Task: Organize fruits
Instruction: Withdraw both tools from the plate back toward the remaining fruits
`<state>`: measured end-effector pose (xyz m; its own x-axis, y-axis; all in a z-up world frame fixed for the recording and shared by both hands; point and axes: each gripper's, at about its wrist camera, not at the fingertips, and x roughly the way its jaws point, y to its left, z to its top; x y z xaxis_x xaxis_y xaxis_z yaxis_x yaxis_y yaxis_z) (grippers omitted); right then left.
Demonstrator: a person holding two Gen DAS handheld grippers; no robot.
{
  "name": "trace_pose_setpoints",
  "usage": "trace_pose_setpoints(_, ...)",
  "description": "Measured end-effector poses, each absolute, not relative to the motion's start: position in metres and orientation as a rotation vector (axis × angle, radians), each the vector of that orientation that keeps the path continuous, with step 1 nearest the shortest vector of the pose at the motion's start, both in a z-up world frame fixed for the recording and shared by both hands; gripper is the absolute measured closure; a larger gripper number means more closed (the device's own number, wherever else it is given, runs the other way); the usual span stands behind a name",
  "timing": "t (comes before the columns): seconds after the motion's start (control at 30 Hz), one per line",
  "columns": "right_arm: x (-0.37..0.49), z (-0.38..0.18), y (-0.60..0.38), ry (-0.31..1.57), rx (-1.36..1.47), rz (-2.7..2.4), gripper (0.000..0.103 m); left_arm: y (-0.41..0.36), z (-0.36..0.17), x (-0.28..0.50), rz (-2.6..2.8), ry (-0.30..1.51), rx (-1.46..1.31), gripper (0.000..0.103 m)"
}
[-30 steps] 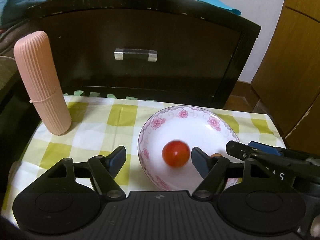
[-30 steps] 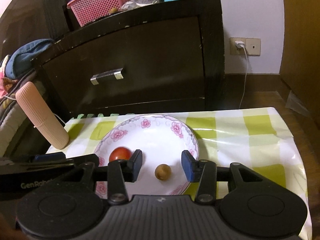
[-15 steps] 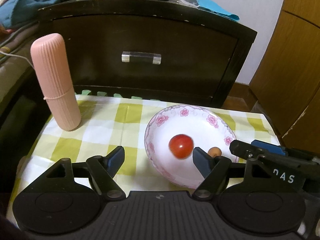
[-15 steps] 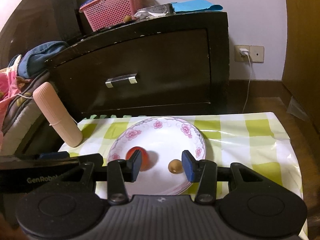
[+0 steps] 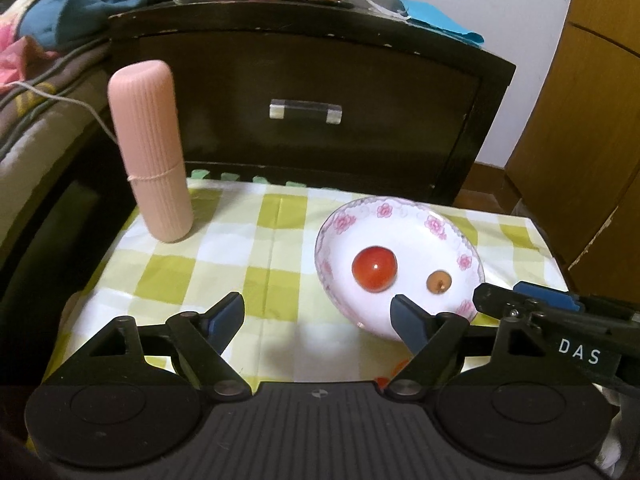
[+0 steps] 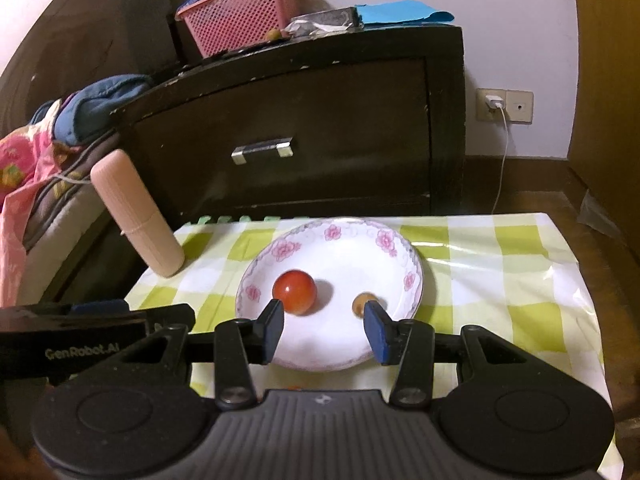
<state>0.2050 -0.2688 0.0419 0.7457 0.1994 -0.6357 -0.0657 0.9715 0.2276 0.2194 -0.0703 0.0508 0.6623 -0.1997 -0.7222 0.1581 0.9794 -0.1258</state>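
Note:
A white plate with pink flowers (image 5: pixel 436 222) (image 6: pixel 340 236) sits on the green-checked tablecloth. In it lie a red tomato (image 5: pixel 374 268) (image 6: pixel 295 291) and a small brown round fruit (image 5: pixel 438 281) (image 6: pixel 360 303). My left gripper (image 5: pixel 318 316) is open and empty, above the cloth at the plate's near left edge. My right gripper (image 6: pixel 324 330) is open and empty, over the plate's near rim, the two fruits just beyond its fingertips. The right gripper's side also shows in the left wrist view (image 5: pixel 560 316).
A pink ribbed cylinder (image 5: pixel 150 152) (image 6: pixel 136 220) stands at the table's back left. A dark drawer cabinet (image 5: pixel 304 112) (image 6: pixel 304 132) rises behind the table, with a pink basket (image 6: pixel 244 20) on top. Bedding lies at the left, a wooden wardrobe (image 5: pixel 580 140) at the right.
Both grippers have pulled back and risen from the plate. The tomato and the brown fruit stay in the plate and look farther off; both grippers remain open.

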Motion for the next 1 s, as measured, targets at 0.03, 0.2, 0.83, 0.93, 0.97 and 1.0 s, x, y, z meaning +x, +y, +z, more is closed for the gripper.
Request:
trace_pose_setpoints(0.03, 0.203, 0.041, -0.267, 0.719, 0.192, 0.151, 0.060, -0.068, 0.050, 0.217, -0.201, 0.825, -0.055, 0.018)
trace_pose_setpoints(0.2, 0.189, 0.040, -0.257, 0.735, 0.169, 0.175, 0.060, -0.060, 0.049, 0.207, -0.199, 0.841, -0.060, 0.018)
trace_pose_setpoints(0.83, 0.124, 0.014, -0.239, 0.842, 0.170, 0.200, 0.059, -0.024, 0.031, 0.158, -0.186, 0.916, -0.075, 0.016)
trace_pose_setpoints(0.93, 0.116, 0.005, -0.237, 0.865, 0.166, 0.205, 0.059, -0.021, 0.022, 0.149, -0.187, 0.947, -0.072, 0.016)
trace_pose_setpoints(0.97, 0.113, 0.003, -0.236, 0.872, 0.166, 0.206, 0.059, -0.021, 0.019, 0.145, -0.192, 0.957, -0.065, 0.016)
trace_pose_setpoints(1.0, 0.111, 0.000, -0.235, 0.879, 0.165, 0.207, 0.059, -0.021, 0.017, 0.142, -0.196, 0.963, -0.055, 0.016)
